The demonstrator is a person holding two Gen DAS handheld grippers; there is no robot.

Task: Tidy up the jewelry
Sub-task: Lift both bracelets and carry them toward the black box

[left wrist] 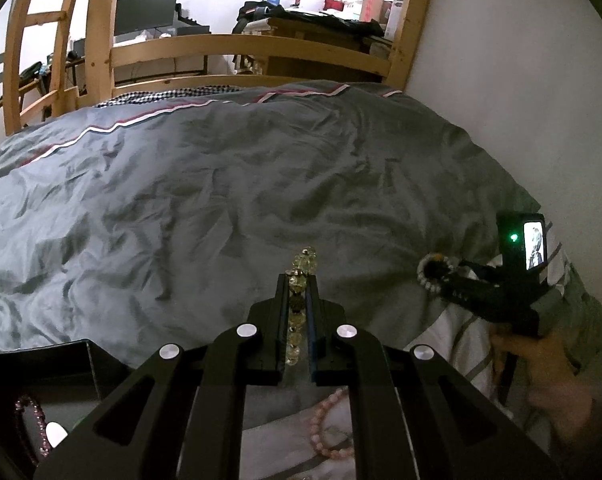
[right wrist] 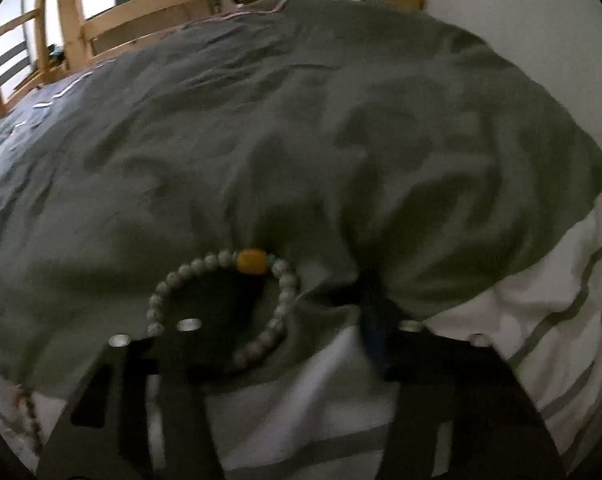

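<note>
In the left wrist view my left gripper (left wrist: 297, 280) is shut on a bracelet of clear yellow beads (left wrist: 303, 262), which runs along the gap between the jaws and sticks out past the tips. In the right wrist view my right gripper (right wrist: 297, 312) stands open above the grey duvet (right wrist: 261, 140). A white-bead bracelet with one orange bead (right wrist: 252, 261) hangs looped around its left finger (right wrist: 217, 300), and the pads do not press it. The left wrist view shows that right gripper (left wrist: 445, 276) at the right with the white bracelet (left wrist: 429, 276) at its tip.
A black box (left wrist: 77, 360) at the lower left holds a purple bead bracelet (left wrist: 31, 428). A pink bead bracelet (left wrist: 329, 428) lies on the striped white sheet (left wrist: 457, 340) under my left gripper. A hand (left wrist: 549, 372) holds the right gripper. A wooden bed rail (left wrist: 237, 46) closes the far end.
</note>
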